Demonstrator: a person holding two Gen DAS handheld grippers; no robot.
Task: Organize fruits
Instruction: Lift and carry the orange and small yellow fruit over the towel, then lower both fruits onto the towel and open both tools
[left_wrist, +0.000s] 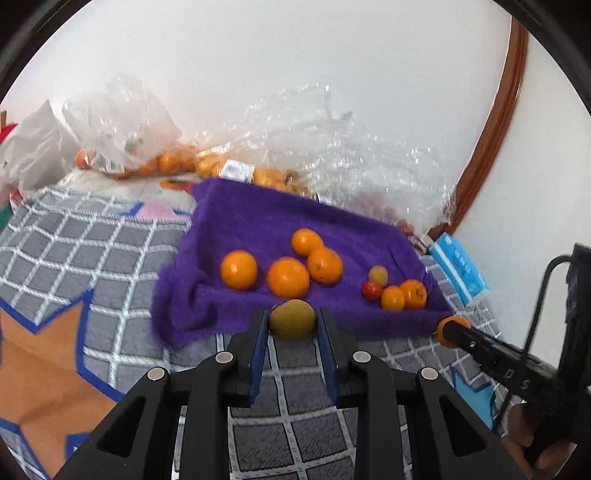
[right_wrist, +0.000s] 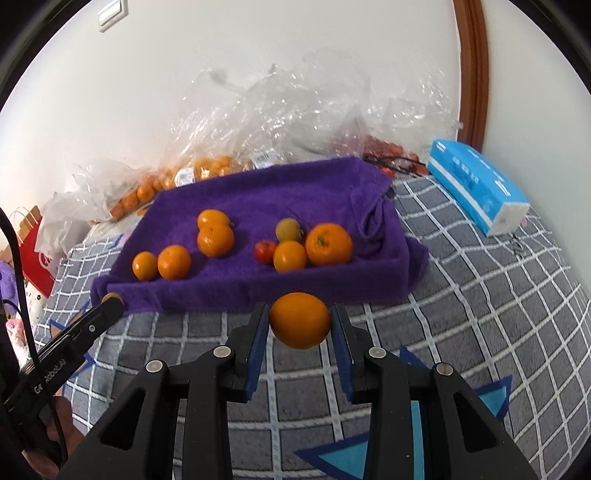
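A purple towel (left_wrist: 266, 218) (right_wrist: 266, 195) lies on the patterned mat and carries several oranges (left_wrist: 287, 277) (right_wrist: 215, 239), a small red fruit (left_wrist: 371, 290) (right_wrist: 265, 252) and a yellow-green fruit (left_wrist: 378, 275) (right_wrist: 287, 229). My left gripper (left_wrist: 292, 323) is shut on a greenish-yellow fruit (left_wrist: 291, 319), held above the towel's near edge. My right gripper (right_wrist: 300, 325) is shut on an orange (right_wrist: 300, 319), also lifted in front of the towel. In the left wrist view the right gripper's tip with that orange (left_wrist: 451, 330) shows at the right; in the right wrist view the left gripper's finger (right_wrist: 109, 308) shows at the left.
Clear plastic bags (left_wrist: 155, 147) (right_wrist: 258, 122) with more oranges and red fruit lie behind the towel against the white wall. A blue tissue pack (left_wrist: 460, 267) (right_wrist: 476, 184) sits to the right of the towel. A red paper bag (right_wrist: 35, 251) stands at the left.
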